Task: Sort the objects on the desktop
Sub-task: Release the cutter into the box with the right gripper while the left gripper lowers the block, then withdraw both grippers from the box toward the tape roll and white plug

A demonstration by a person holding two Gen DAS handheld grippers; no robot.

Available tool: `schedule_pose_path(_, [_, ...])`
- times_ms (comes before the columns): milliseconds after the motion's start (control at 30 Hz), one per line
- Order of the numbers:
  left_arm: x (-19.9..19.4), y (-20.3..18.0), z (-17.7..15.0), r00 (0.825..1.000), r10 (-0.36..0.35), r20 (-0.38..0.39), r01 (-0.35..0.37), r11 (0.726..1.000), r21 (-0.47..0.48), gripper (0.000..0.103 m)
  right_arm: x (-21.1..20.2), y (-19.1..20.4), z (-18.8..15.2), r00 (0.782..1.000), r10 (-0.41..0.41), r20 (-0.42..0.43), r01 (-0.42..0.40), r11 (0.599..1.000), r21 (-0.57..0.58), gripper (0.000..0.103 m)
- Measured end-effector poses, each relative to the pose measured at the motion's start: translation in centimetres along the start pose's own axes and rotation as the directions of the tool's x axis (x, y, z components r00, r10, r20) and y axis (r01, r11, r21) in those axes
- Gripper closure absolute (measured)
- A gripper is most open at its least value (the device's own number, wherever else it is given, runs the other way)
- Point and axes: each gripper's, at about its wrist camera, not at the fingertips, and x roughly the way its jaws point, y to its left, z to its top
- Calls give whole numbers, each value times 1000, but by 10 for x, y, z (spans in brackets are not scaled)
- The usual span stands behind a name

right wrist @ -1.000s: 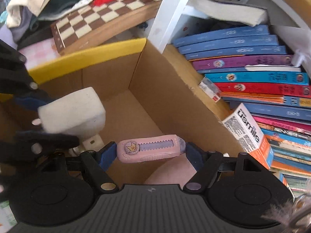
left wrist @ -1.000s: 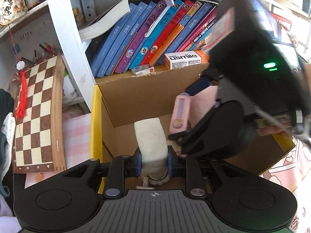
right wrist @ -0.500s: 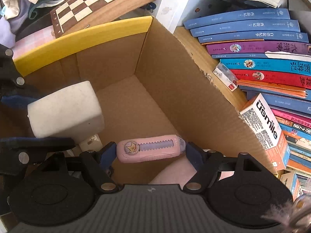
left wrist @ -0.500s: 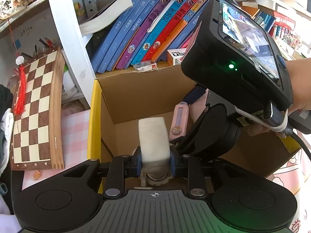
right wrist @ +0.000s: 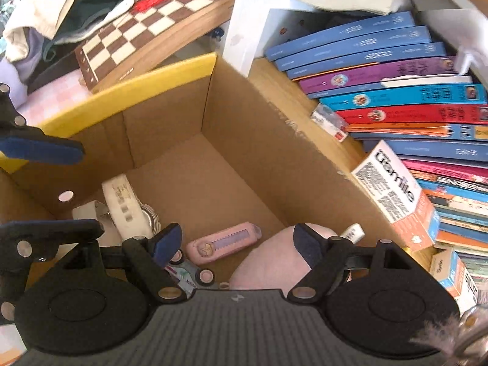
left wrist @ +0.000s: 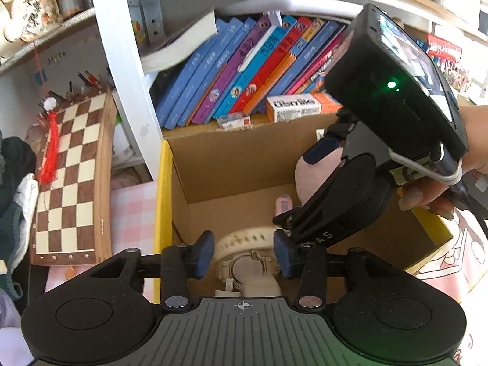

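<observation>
A cardboard box with a yellow rim holds the sorted things. My left gripper is open above it. A white watch lies on the box floor just below its fingers, and it shows in the right wrist view too. My right gripper is open over the box. A pink utility knife lies on the box floor below it, and its tip shows in the left wrist view. A pink rounded object sits in the box by the right finger.
A shelf of leaning books and a usmile carton stand behind the box. A chessboard leans at the left with clothes beside it. A pink checked cloth covers the desk. A small toy car lies in the box.
Both grippers opened. The white watch dropped from my left gripper and the pink utility knife dropped from my right gripper onto the box floor.
</observation>
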Motion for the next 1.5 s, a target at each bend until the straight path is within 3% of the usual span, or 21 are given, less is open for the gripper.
schedule_pose_path(400, [-41, -7, -4, 995, -21, 94, 21, 1000, 1, 43, -60, -14, -18, 994, -16, 105, -6, 979, 206, 24])
schedule_pose_path(833, [-99, -6, -16, 978, -49, 201, 50, 999, 1, 32, -149, 0, -56, 965, -119, 236, 32, 938, 345, 24])
schedule_pose_path(1500, [-156, 14, -73, 973, -43, 226, 42, 999, 9, 26, -219, 65, -142, 940, -267, 214, 117, 838, 534, 23])
